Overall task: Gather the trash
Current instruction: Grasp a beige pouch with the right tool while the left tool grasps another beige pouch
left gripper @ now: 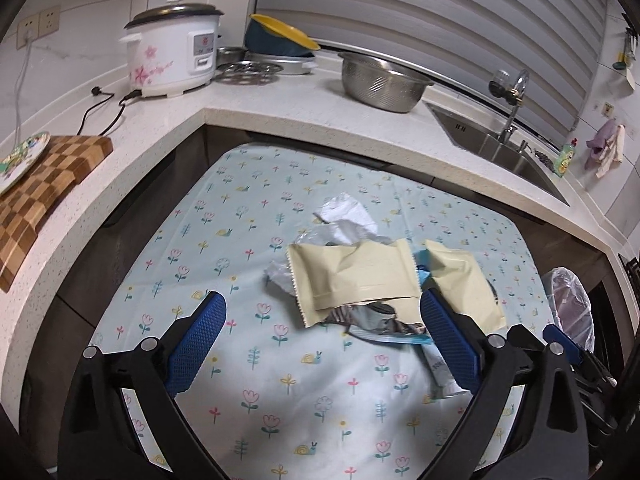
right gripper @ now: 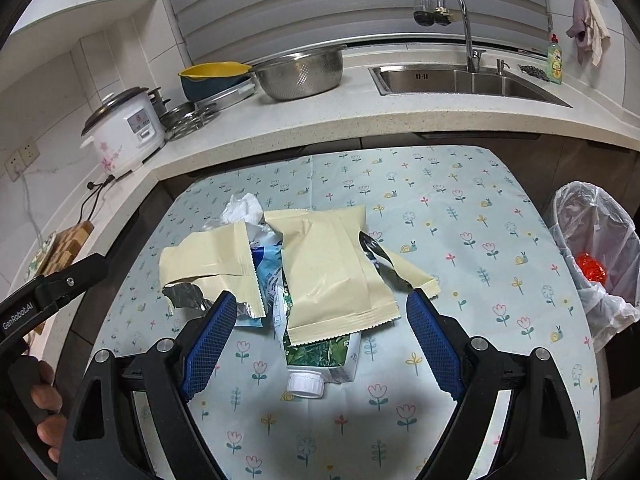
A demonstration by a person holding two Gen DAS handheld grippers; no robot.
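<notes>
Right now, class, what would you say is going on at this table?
A person is clearing rubbish off a flowered tablecloth. Both hand-held grippers are open and empty: the left hand-held gripper and the right hand-held gripper each hover over the pile of cream wrappers, crumpled tissue and a flattened carton. Nothing is gripped yet. A lined bin stands at the table's right edge with something red inside.

The left gripper [left gripper: 322, 308] has its two blue fingers [left gripper: 196, 344] spread wide apart and holds nothing; the right gripper [right gripper: 322, 312] is spread wide too, pointing forward and down, with nothing between its blue fingers [right gripper: 210, 344]; both sit side by side.
</notes>
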